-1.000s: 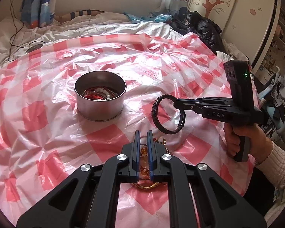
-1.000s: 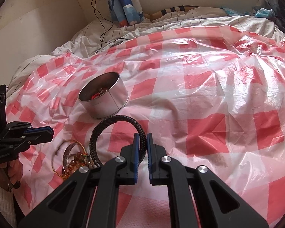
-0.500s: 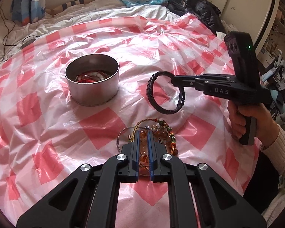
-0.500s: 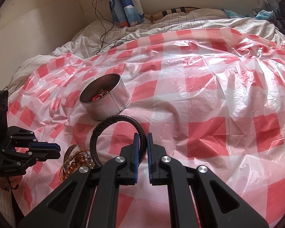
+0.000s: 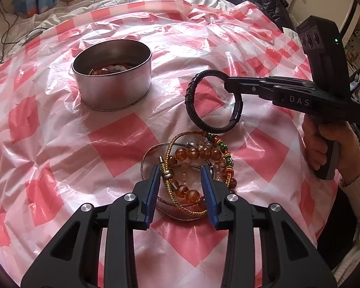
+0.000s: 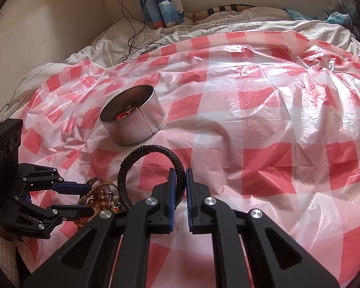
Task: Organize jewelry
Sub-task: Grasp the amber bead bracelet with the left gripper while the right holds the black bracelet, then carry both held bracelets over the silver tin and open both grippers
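Jewelry pile [image 5: 194, 168]: amber bead strands, a gold braided cord with green and red beads, and thin wire bangles, tangled on the red-and-white checked plastic sheet [image 5: 60, 144] covering the bed. Left claw [image 5: 181, 174], its jaws opening, straddles the pile with the beads between its blue pads, not pressed. Just beyond and to its right, the right claw [image 6: 179, 176] is clenched on a black braided bracelet [image 5: 213, 100], held clear of the sheet. Farther off, left of that claw, stands a round metal tin [image 5: 112, 74] holding red and pearl-like pieces.
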`<state>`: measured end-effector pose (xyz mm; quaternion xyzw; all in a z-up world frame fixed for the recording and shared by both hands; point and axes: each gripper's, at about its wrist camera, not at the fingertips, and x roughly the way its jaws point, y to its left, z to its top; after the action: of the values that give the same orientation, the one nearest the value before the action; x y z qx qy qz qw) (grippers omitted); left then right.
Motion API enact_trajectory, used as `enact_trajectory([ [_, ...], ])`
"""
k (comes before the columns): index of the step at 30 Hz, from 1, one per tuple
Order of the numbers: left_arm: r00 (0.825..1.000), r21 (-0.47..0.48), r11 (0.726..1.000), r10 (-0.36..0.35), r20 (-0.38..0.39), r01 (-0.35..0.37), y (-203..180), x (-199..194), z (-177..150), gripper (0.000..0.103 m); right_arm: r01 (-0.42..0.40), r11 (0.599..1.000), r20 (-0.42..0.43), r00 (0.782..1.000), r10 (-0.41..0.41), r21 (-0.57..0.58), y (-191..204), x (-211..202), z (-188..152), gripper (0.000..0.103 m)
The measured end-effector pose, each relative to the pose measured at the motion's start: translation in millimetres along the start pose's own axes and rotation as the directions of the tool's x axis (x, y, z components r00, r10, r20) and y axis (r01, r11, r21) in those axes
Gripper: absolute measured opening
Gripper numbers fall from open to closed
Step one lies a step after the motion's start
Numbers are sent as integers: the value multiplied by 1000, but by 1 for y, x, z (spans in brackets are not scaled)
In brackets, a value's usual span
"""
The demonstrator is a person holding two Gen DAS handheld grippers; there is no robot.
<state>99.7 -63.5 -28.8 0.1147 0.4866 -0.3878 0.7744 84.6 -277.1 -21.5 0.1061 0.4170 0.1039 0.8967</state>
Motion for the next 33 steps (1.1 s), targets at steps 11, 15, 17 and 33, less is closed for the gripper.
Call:
enact_trajectory([
  [11, 997, -40, 999, 15, 81, -11, 12, -22, 7, 7, -3, 1000, 9, 1000, 3, 6, 0, -1, 0, 9],
  [15, 991, -63, 998, 0, 135, 9, 16, -38, 12, 7, -40, 998, 50, 998, 37, 49, -7, -9, 3, 9],
  [17, 987, -82, 997, -2, 163, 15, 21, -46, 16, 7, -59, 995, 75, 996, 54, 76, -12, -13, 5, 9],
  [33, 948, -184, 979, 136, 286, -85, 50, -68, 82, 7, -145, 976, 193, 975, 113, 163, -27, -36, 17, 9],
])
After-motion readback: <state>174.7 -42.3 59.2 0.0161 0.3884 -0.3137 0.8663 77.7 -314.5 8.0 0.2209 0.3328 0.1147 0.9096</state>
